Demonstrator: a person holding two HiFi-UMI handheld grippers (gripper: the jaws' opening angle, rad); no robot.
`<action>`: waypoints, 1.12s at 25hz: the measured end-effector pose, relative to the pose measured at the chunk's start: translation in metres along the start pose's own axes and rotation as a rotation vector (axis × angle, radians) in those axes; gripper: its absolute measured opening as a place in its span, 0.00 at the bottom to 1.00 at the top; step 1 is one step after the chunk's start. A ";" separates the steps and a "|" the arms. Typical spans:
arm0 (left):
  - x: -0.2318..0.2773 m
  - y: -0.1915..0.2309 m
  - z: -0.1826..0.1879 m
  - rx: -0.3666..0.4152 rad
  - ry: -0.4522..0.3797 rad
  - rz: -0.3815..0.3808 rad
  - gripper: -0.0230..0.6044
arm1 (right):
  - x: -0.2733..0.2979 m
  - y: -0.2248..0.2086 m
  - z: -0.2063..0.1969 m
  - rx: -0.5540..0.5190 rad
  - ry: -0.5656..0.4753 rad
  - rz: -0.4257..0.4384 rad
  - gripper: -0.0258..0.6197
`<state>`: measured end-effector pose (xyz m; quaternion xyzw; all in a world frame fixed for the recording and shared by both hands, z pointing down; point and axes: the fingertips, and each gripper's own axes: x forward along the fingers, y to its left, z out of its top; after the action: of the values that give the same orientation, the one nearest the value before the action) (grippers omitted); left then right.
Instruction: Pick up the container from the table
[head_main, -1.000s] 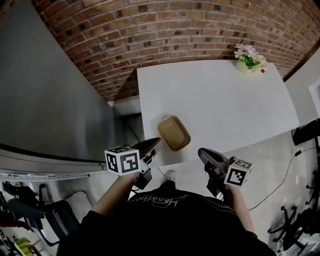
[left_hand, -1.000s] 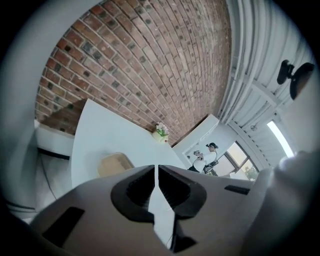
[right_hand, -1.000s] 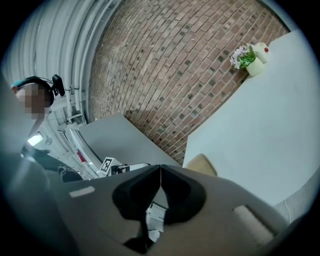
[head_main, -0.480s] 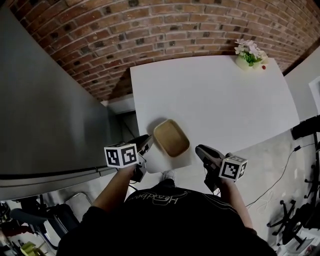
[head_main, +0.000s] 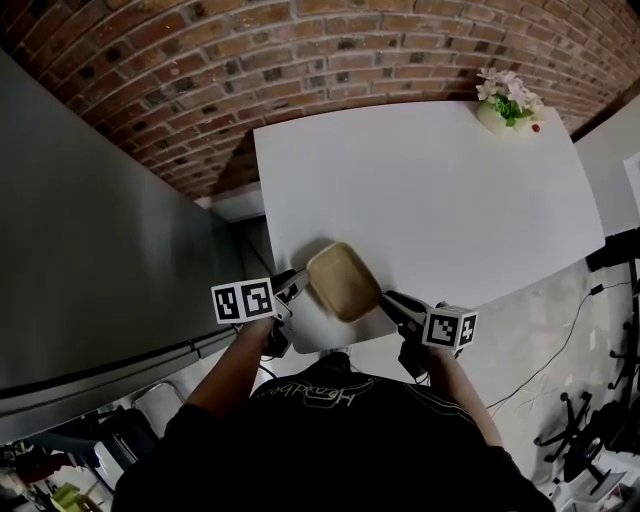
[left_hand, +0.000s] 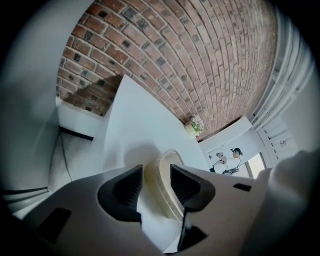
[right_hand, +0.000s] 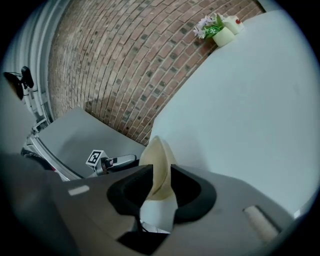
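My left gripper (left_hand: 156, 172) is opening its jaws, and the rim of the tan container (left_hand: 161, 186) is standing in the gap between the ribbed pads, released, with neither pad pressing on it. My right gripper (right_hand: 161, 171) is opening as well. The container's thin edge is rising between its two dark pads, loose rather than clamped. The container is lying open side up at the near left corner of the table (head_main: 440, 190), partly over the table's near edge. It is a rounded rectangle, and its long axis is running aslant to the table's edges, from its end by the table's left edge down toward my right gripper. I am flanking it at opposite ends, so each gripper is pointing inward along that axis. A flower pot (head_main: 505, 105) is sitting at the table's far right corner, well apart from the container, and a brick wall (head_main: 300, 50) is running behind the table's far edge.
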<state>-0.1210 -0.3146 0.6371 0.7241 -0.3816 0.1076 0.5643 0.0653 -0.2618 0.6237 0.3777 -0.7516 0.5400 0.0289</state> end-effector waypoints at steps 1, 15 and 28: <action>0.003 0.001 0.000 -0.004 0.005 0.002 0.29 | 0.004 -0.002 0.000 0.008 0.008 0.002 0.20; 0.015 0.010 -0.005 -0.071 0.061 0.028 0.27 | 0.015 -0.013 -0.005 0.129 0.010 0.019 0.19; 0.017 0.000 -0.006 -0.093 0.004 0.035 0.12 | 0.014 -0.010 -0.006 0.177 -0.015 0.058 0.14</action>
<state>-0.1076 -0.3160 0.6490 0.6901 -0.3978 0.1008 0.5961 0.0590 -0.2658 0.6405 0.3607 -0.7118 0.6021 -0.0260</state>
